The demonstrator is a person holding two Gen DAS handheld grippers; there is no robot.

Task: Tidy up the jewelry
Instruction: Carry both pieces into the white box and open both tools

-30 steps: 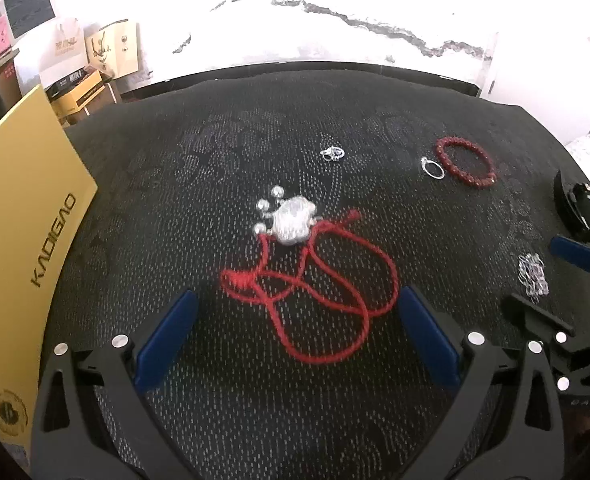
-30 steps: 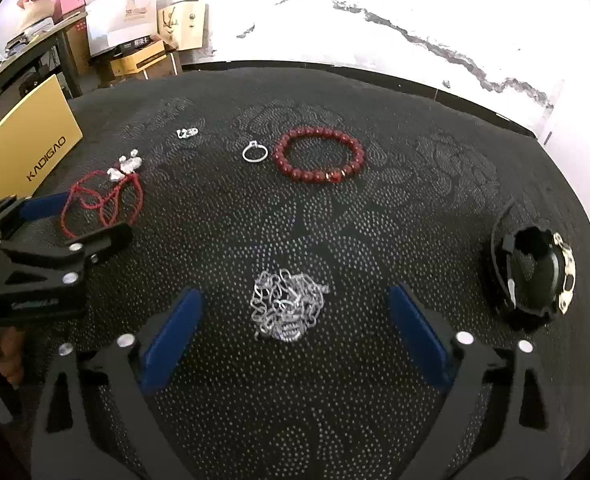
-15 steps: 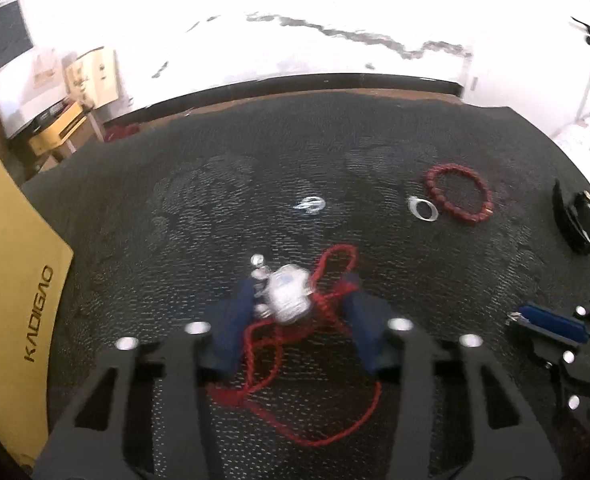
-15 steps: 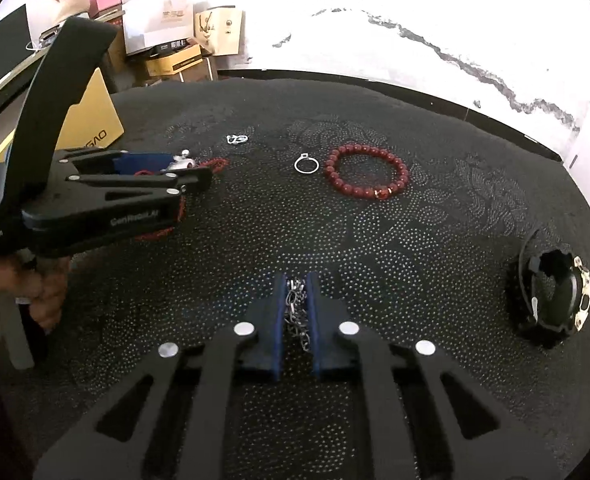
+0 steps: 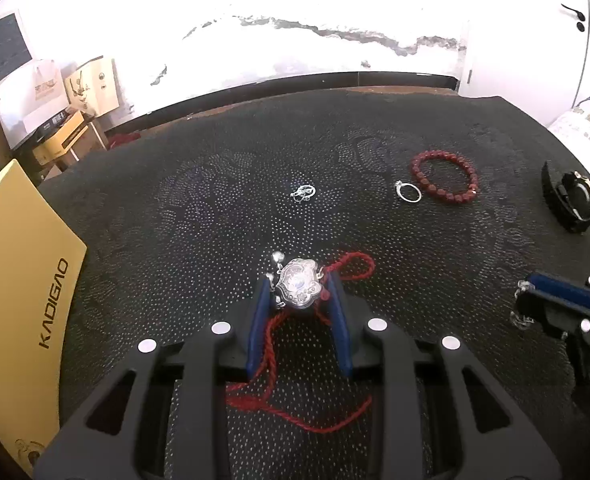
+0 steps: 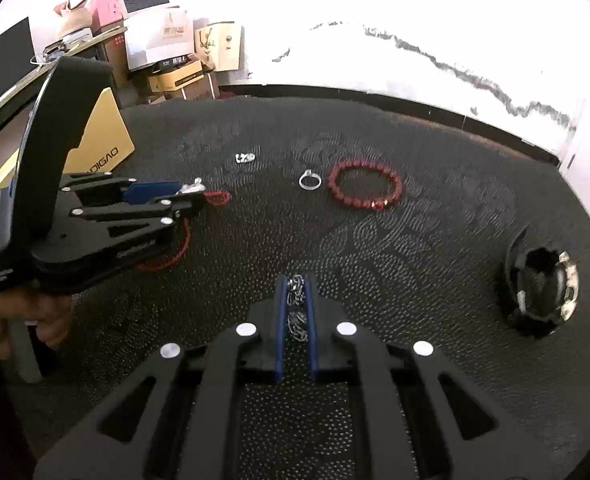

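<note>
My left gripper is shut on a silver locket pendant, its blue pads pressing both sides. The pendant's red cord trails down between the fingers onto the black cloth. In the right wrist view the same left gripper appears at the left, held by a hand, with the pendant at its tips. My right gripper is shut on a bunched silver chain, which hangs between the narrow blue pads just above the cloth. The right gripper also shows at the right edge of the left wrist view.
On the black patterned cloth lie a red bead bracelet, a silver ring, a small silver piece and a black watch. A yellow KADIGAO box stands at the left. Boxes are piled behind the table.
Both grippers went from wide open to shut: the left closed on the pendant, the right on the chain. The right one has since lifted a little with the chain.
</note>
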